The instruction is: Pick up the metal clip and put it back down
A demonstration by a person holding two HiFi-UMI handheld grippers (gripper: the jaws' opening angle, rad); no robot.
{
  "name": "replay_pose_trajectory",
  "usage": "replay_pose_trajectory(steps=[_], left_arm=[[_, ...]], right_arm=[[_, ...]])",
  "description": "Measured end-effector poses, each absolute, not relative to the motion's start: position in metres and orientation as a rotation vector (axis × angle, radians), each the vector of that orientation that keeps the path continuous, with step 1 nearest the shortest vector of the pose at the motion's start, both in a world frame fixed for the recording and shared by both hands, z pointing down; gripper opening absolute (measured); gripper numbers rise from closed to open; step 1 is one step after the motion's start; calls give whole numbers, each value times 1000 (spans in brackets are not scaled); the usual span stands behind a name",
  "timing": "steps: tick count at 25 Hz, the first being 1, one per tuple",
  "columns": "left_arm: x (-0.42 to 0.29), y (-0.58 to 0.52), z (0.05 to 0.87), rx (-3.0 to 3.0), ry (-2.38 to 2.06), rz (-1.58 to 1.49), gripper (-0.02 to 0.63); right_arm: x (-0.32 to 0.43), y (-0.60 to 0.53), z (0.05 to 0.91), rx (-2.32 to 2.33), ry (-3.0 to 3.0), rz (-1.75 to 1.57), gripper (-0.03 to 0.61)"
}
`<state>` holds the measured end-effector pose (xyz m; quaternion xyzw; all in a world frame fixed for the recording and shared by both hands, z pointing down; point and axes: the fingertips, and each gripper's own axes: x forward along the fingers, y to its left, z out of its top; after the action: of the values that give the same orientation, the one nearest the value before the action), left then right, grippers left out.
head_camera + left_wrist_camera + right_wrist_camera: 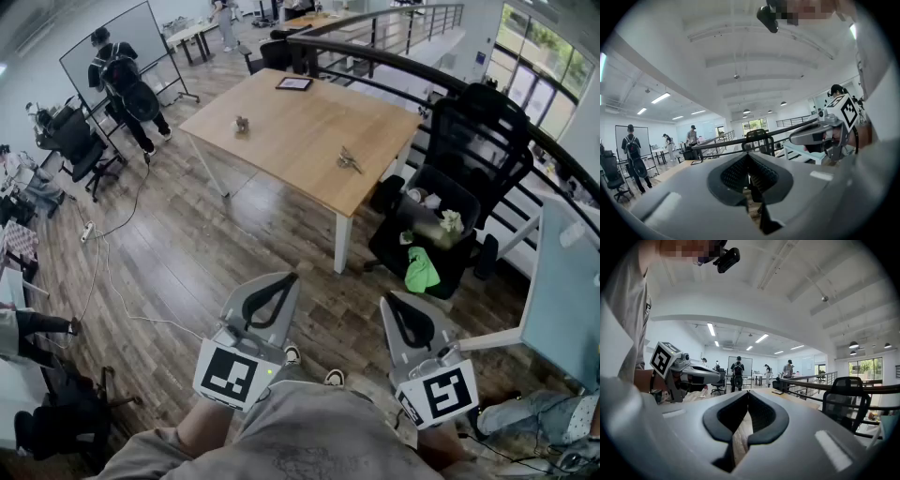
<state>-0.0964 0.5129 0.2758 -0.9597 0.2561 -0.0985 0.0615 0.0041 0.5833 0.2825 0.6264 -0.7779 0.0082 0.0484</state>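
The metal clip (pixel 350 160) lies on the wooden table (pixel 300 141), near its right front edge. A second small metal object (pixel 241 124) sits toward the table's left side. Both grippers are held close to the person's body, well short of the table and apart from the clip. My left gripper (pixel 285 280) points up toward the table with its jaws shut and nothing between them, as the left gripper view (pixel 748 157) also shows. My right gripper (pixel 390 300) is likewise shut and empty, its tips meeting in the right gripper view (pixel 747 394).
A dark tablet (pixel 293 83) lies at the table's far edge. A black office chair (pixel 441 211) holding a green cloth (pixel 421 269) stands right of the table, before a curved railing (pixel 394 66). A person (pixel 122 80) stands by a whiteboard far left. Cables (pixel 103 272) cross the wood floor.
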Motion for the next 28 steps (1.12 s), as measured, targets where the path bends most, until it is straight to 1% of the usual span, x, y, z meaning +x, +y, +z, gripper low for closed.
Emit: replay_pose_trajectory(steps=[19,20,21,22,23,25,28], left_arm=[[-90,524,290,-2889,823,-353,0],[-91,524,290,-2887,833,-355,0],[-93,523,290,-2885,844,-358,0],[-95,521,291,-2882,855,-362,0],[-97,519,291,-2878,867,-366,0],[-99,513,293,-2868,888,-371,0],[-100,502,293,-2864,908,-367,0]], right_arm=[[7,589,295,1860,-2441,40,15],[7,588,295,1866,-2437,36,43],[7,586,295,1873,-2433,33,85],[7,584,295,1882,-2429,30,143],[9,582,295,1893,-2422,27,176],[12,577,297,1909,-2406,25,196],[15,565,301,1893,-2404,38,196]])
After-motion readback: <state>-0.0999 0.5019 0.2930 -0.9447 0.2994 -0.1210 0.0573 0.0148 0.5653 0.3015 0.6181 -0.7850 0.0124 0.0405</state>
